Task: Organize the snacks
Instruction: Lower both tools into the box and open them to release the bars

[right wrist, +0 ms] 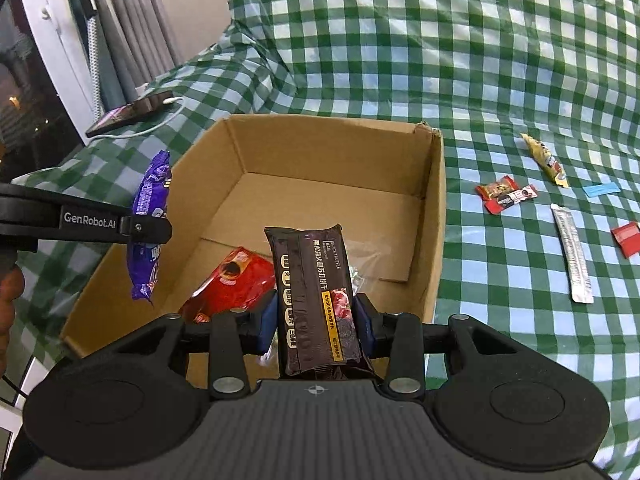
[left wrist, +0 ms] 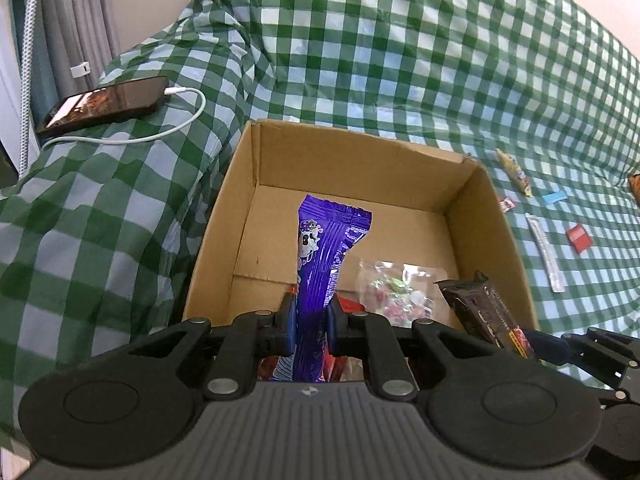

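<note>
An open cardboard box [left wrist: 352,164] [right wrist: 434,216] sits on a green checked cloth. My left gripper [left wrist: 311,320] is shut on a purple snack packet [left wrist: 320,256], held above the box's near left side; the packet also shows in the right wrist view [right wrist: 149,220]. My right gripper [right wrist: 316,320] is shut on a dark brown cracker pack [right wrist: 314,296], held over the box's near edge; that pack also shows in the left wrist view [left wrist: 484,316]. Inside the box lie a red packet [right wrist: 236,280] and a clear bag of candies [left wrist: 396,292].
Loose snacks lie on the cloth right of the box: a yellow packet [right wrist: 546,160], small red candies [right wrist: 504,194], a silver stick pack [right wrist: 572,254], a blue wrapper [right wrist: 600,189] and a red packet [right wrist: 628,238]. A phone [left wrist: 104,104] on a white cable lies far left.
</note>
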The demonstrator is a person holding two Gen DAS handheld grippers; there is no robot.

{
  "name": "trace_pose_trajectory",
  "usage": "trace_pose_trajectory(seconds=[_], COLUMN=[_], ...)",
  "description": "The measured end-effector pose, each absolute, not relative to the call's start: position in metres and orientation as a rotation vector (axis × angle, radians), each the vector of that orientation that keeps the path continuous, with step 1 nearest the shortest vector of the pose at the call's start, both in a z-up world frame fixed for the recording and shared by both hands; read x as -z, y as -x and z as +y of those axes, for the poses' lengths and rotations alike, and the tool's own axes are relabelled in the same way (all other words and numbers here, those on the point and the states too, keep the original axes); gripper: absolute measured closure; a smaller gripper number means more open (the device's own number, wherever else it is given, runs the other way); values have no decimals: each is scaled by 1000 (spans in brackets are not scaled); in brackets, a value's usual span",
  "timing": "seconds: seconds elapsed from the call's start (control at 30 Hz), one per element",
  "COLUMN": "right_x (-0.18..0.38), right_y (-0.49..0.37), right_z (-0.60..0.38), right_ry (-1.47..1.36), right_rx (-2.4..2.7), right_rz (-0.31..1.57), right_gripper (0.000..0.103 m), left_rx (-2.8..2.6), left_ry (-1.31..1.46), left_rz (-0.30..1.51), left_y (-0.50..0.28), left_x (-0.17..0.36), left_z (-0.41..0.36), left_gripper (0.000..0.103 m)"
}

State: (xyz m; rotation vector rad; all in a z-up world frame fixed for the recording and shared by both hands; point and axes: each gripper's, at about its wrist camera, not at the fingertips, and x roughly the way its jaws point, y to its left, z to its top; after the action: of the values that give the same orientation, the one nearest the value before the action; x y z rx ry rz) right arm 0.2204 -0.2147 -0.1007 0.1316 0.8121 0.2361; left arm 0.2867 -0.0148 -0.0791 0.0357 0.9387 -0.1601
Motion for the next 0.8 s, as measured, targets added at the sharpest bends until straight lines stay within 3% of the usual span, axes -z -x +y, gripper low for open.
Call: trace_pose_trajectory(seconds=[0.57, 0.6, 0.63, 0.67, 0.7, 0.73, 0.8], right_x=[136, 136, 135, 133, 129, 124, 116], right_y=[-265, -267, -268, -269, -269, -268, -263], right_z=[-199, -199, -199, -200, -201, -202, -206], right_ry=[-97, -99, -105, -115, -126, -136, -142], right_rx=[-221, -219, -219, -223, -223, -217, -213], right_rz=[840, 839, 835, 823, 809, 791, 763], right_gripper=[60, 59, 58, 48, 39, 24, 19], left_rx=[109, 102, 98, 93, 85, 79, 79], left_ry=[-106, -122, -140, -155, -165, -169, -183], left_rz=[996, 992, 985, 974, 952, 925, 864], left_y=[-330, -331, -331, -329, -326, -323, -309], left_x=[123, 124, 123, 121, 118, 112, 100], left_z=[-24, -25, -28, -29, -31, -31, -30], left_gripper=[86, 79, 54, 38, 10, 0, 0])
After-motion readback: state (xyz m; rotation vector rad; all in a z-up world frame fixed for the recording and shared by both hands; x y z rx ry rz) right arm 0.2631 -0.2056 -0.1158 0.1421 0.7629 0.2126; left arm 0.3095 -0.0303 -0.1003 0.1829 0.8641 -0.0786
